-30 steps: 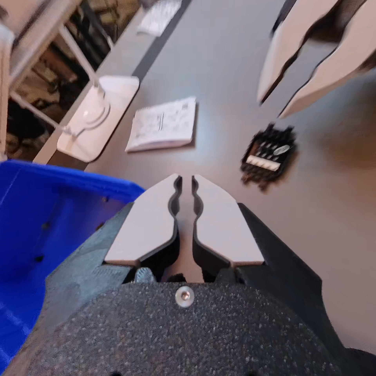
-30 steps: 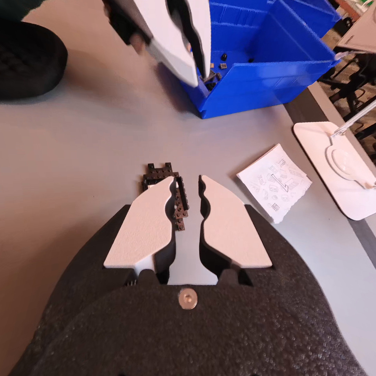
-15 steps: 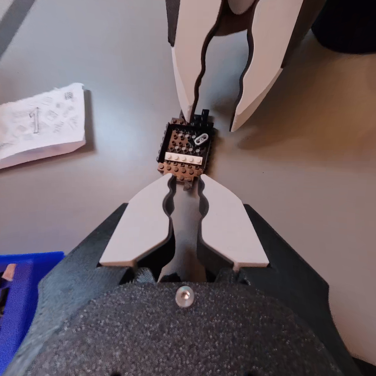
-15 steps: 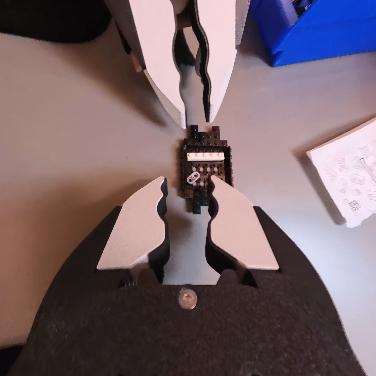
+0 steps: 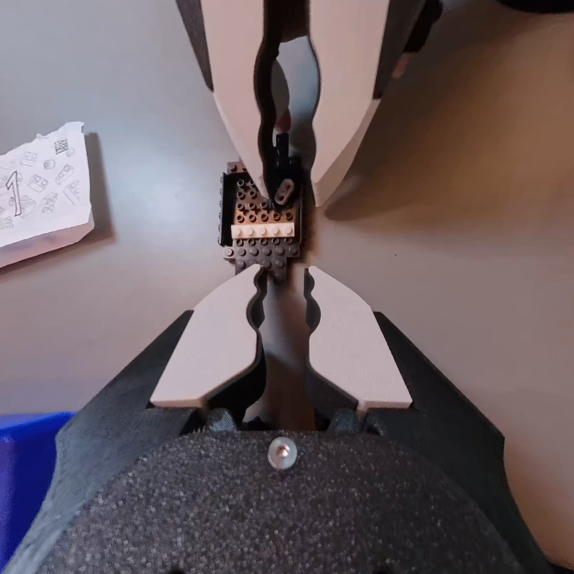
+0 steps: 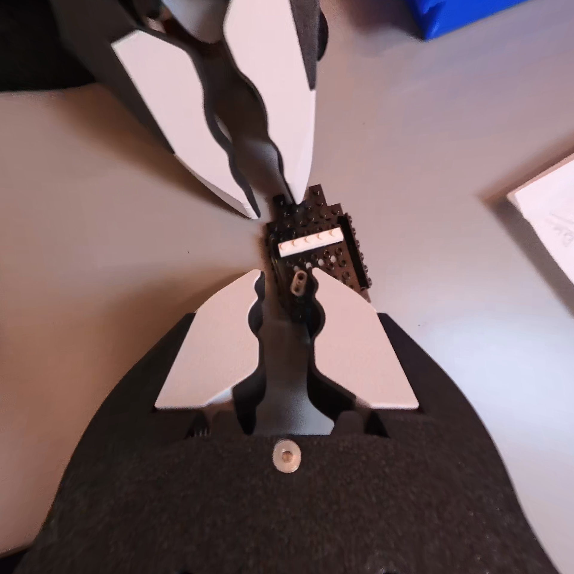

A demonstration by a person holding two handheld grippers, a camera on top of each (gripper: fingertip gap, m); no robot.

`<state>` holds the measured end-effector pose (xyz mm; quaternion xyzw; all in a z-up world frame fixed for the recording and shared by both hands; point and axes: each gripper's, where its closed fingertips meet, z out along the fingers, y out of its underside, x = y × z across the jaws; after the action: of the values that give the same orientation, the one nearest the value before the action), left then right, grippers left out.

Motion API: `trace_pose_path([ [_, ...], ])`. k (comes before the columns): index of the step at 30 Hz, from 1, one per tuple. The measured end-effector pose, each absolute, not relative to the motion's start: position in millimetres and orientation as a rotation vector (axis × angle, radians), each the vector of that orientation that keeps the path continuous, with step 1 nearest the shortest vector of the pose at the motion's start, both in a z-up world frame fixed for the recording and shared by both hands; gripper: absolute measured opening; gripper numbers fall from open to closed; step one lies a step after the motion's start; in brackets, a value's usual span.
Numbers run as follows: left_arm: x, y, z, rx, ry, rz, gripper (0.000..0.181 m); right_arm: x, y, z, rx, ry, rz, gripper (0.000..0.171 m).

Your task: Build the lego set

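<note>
While both tongs sit parted, gripping nothing, left tongs (image 5: 284,271) at 6 o'clock and right tongs (image 6: 287,275) at 12 bracket the dark studded lego base (image 5: 262,217) on the grey desk (image 5: 435,248), likely bracing it.

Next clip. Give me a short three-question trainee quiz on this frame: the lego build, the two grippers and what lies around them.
1. True or false: both the left gripper and the right gripper are open.
2. What colour is the long studded strip across the dark brick-built lego assembly? A red, B white, C blue.
3. Fill in: the white printed paper sheet lies on the grey ____.

Key: 1 true, both sets of jaws stand apart at opposite ends of the assembly. 2 B. 3 table.
</note>
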<state>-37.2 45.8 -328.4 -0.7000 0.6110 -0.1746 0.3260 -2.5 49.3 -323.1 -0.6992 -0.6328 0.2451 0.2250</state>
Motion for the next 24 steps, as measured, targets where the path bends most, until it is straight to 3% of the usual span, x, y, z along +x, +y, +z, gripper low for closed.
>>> trace_pose_path([
  [24, -37, 48, -329, -1.836, 1.572, -0.427, 0.016, 8, 45, -323, -1.916, -1.764, 0.752, 0.02],
])
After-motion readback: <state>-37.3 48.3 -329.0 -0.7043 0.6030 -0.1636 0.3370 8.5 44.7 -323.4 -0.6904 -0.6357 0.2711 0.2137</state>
